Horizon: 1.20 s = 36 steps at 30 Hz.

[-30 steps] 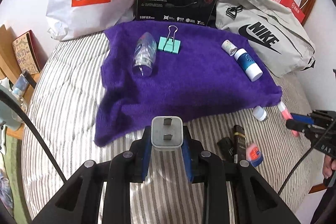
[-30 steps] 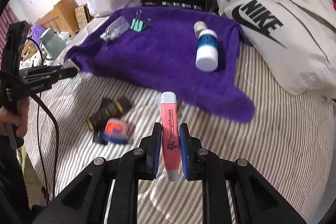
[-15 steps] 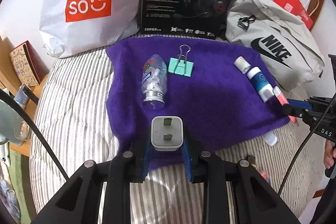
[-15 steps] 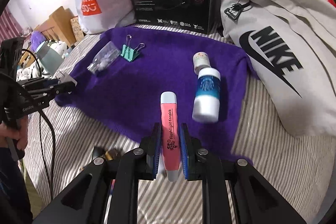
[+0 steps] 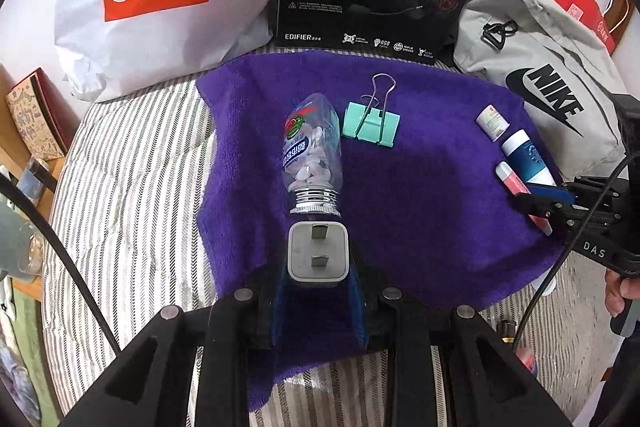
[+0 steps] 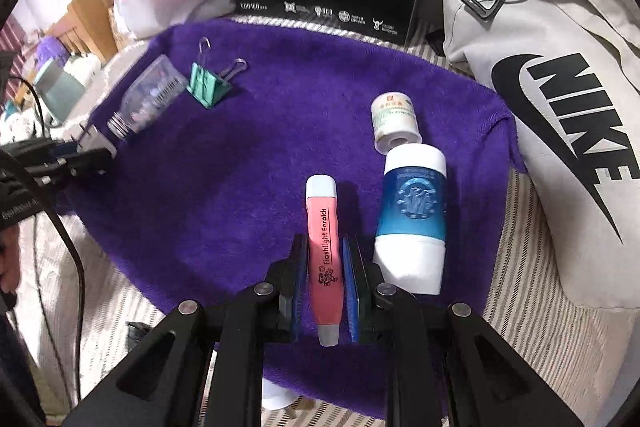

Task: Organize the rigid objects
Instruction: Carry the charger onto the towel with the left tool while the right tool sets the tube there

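I seem to be gathering the loose things onto the purple towel [image 5: 432, 195] spread on the striped bed, so I hold both pieces low over it, ready to set down. My left gripper [image 5: 318, 267] has its jaws clenched on the grey plug adapter [image 5: 318, 251], just short of the clear bottle [image 5: 312, 151]. My right gripper [image 6: 325, 283] grips the pink flashlight earpick [image 6: 324, 247], jaws narrow, just beside the blue-and-white bottle [image 6: 412, 219].
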Tool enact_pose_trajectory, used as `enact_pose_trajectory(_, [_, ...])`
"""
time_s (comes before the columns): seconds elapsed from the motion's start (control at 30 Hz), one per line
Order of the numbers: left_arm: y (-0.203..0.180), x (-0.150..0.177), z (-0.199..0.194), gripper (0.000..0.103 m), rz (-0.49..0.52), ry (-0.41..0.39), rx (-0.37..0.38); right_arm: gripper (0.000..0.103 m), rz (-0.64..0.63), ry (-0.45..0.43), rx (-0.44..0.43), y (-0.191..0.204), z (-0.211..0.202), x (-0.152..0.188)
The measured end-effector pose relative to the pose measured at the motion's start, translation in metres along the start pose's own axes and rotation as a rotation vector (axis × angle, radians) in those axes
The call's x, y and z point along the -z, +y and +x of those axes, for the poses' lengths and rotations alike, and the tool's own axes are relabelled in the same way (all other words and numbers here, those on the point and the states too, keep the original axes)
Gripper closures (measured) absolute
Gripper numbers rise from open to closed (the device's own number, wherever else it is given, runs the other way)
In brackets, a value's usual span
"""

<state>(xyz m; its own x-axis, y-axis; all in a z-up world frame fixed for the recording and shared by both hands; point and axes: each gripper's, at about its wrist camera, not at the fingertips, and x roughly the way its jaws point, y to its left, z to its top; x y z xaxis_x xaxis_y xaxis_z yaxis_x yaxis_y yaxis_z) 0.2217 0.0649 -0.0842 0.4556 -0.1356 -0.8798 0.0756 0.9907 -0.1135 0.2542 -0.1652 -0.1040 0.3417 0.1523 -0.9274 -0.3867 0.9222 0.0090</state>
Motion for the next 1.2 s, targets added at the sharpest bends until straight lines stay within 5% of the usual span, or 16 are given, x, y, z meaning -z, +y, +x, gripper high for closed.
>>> enact_pose_trajectory(0.67, [-0.019, -0.004, 0.02, 0.077, 0.111, 0.042, -0.091, 0.085, -0.028, 0.004, -0.006, -0.003, 0.001, 0.009])
enact_pose_trajectory(0.73, [-0.019, -0.005, 0.019, 0.077, 0.112, 0.046, -0.092, 0.082, -0.023, 0.008, -0.022, -0.005, 0.001, 0.01])
enact_pose_trajectory(0.87, [-0.019, -0.004, 0.017, 0.07, 0.114, 0.067, -0.101, 0.053, -0.007, 0.021, -0.029, -0.005, -0.004, 0.014])
enact_pose_trajectory(1.2, [-0.034, 0.011, -0.018, 0.066, 0.094, 0.035, -0.085, 0.051, 0.055, -0.041, -0.043, -0.008, -0.056, 0.046])
